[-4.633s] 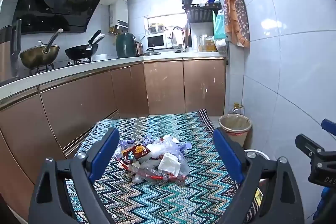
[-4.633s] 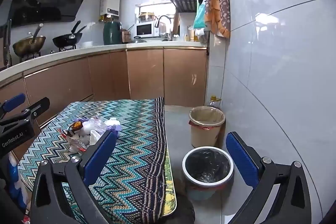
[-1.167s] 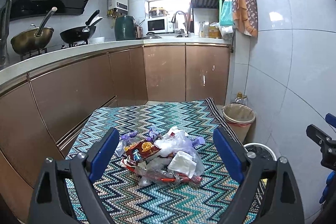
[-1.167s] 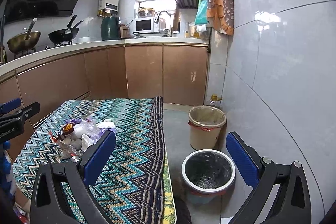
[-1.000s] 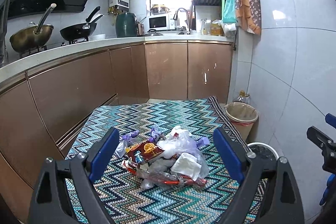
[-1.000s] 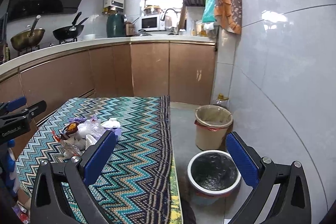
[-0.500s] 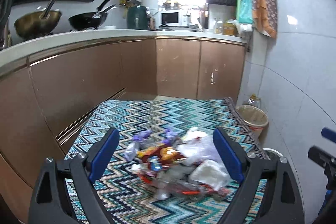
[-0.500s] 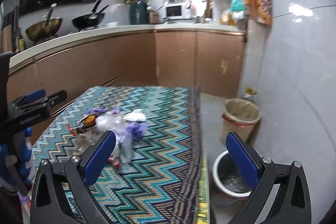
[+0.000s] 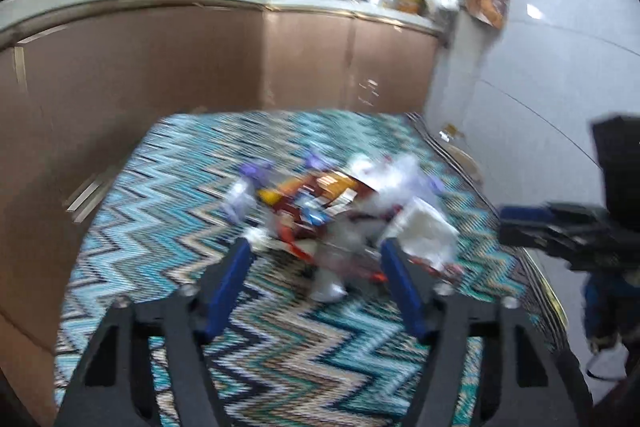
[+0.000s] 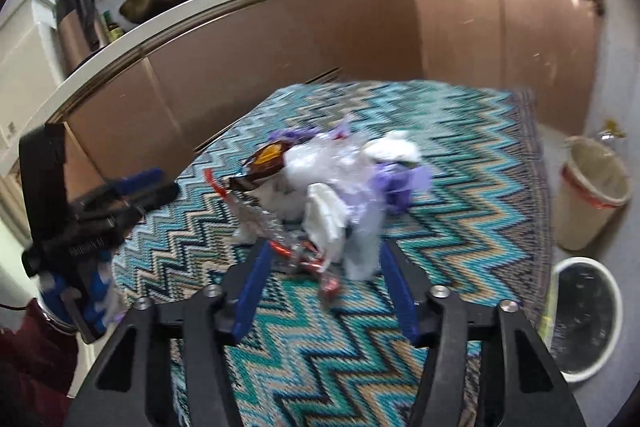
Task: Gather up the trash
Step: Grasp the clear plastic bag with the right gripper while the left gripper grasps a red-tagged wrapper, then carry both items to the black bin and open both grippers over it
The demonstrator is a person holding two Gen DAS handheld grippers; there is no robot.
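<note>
A pile of trash (image 9: 340,211), with red wrappers, clear plastic, white tissue and purple scraps, lies on a zigzag-patterned table (image 9: 168,235). It also shows in the right wrist view (image 10: 332,183). My left gripper (image 9: 316,259) is open, its blue pads just short of the pile's near edge. My right gripper (image 10: 324,259) is open, its tips at the pile's near side. Each gripper shows in the other's view, the right (image 9: 560,227) and the left (image 10: 108,203). Both views are motion-blurred.
A white bin with a black liner (image 10: 584,315) stands on the floor right of the table, and a beige bin (image 10: 592,191) behind it. Brown kitchen cabinets (image 9: 304,63) run behind the table, a tiled wall (image 9: 540,75) on the right.
Both grippers have moved down and in toward the trash pile, and their jaws have narrowed. The right gripper has swung left from the bins to face the pile.
</note>
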